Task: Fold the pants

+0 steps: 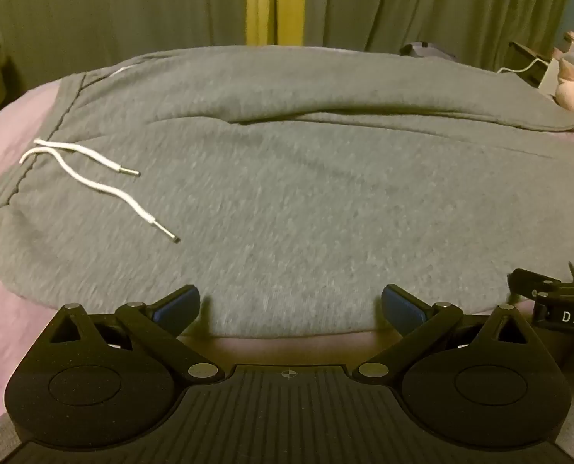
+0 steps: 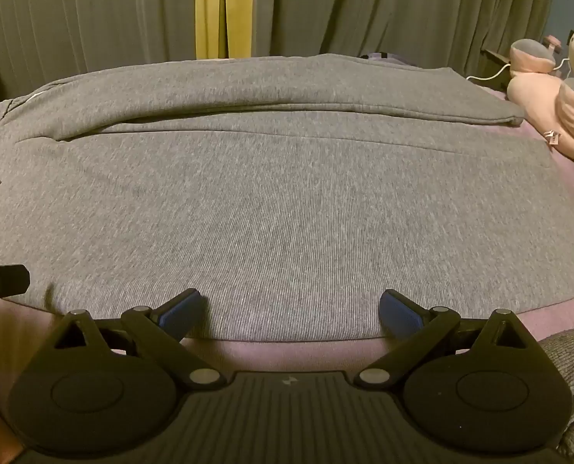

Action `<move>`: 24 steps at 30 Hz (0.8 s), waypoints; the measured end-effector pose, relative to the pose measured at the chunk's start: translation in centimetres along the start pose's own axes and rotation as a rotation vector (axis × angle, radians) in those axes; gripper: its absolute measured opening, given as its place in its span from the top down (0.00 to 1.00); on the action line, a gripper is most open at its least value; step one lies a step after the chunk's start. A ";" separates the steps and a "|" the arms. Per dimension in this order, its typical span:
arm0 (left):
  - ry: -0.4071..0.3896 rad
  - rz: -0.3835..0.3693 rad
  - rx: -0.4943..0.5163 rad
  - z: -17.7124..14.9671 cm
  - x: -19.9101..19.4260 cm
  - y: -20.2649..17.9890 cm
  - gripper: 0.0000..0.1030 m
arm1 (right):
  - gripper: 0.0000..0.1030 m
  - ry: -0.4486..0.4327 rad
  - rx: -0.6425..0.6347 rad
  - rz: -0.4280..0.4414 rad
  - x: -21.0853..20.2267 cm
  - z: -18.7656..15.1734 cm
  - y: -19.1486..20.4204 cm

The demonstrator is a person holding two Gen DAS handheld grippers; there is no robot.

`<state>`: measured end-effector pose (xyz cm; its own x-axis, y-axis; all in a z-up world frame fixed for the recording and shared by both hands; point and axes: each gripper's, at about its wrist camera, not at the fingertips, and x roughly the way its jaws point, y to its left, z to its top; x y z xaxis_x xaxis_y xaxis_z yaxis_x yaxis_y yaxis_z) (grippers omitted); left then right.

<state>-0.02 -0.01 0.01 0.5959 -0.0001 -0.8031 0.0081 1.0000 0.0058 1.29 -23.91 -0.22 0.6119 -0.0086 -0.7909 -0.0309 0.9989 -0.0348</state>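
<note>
A: Nearest the lens on the left wrist view, the left gripper (image 1: 290, 305) has its blue-padded fingers (image 1: 401, 305) spread wide, nothing between them, at the near hem of the grey pants (image 1: 287, 178).

B: Same on the other side. The right gripper (image 2: 290, 307) stands wide apart too, one blue pad (image 2: 180, 309) at the cloth's near edge, gripping nothing.

A: The pants lie flat across a pink bedsheet (image 1: 0, 309), waistband to the left, legs running right. One leg sits behind the other with a dark seam fold between them.

B: From the right wrist view that far leg ends in a cuff (image 2: 513, 118) just short of the bed's right side.

A: The white drawstring (image 1: 93, 178) lies loose on the fabric near the waistband, both metal-tipped ends apart from each other.

B: Beyond the cuff, pink and grey plush toys (image 2: 549, 96) lie at the right edge of the bed, a white cable (image 2: 491, 73) behind them.

A: Behind everything, grey-green curtains (image 1: 132, 7) with a yellow strip (image 1: 259, 0) at their parting.

B: The left gripper's black tip shows at my left edge, just beside the pants.
</note>
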 end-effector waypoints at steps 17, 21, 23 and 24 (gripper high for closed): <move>0.004 -0.003 0.001 -0.2 0.1 0.4 0.00 | 0.04 0.002 0.000 -0.001 0.2 0.0 0.0; 0.008 0.002 0.003 -0.3 0.2 0.1 0.00 | 0.04 0.002 0.000 -0.001 0.2 0.0 0.0; 0.010 0.001 0.003 -0.3 0.3 0.2 0.00 | 0.04 0.003 0.000 -0.001 0.2 0.0 0.0; 0.009 0.002 0.004 -0.3 0.3 0.2 0.00 | 0.04 0.003 0.000 -0.001 0.2 0.0 0.0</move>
<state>-0.12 0.19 -0.39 0.5884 0.0018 -0.8085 0.0099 0.9999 0.0095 1.44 -23.87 -0.39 0.6098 -0.0100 -0.7925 -0.0301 0.9989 -0.0358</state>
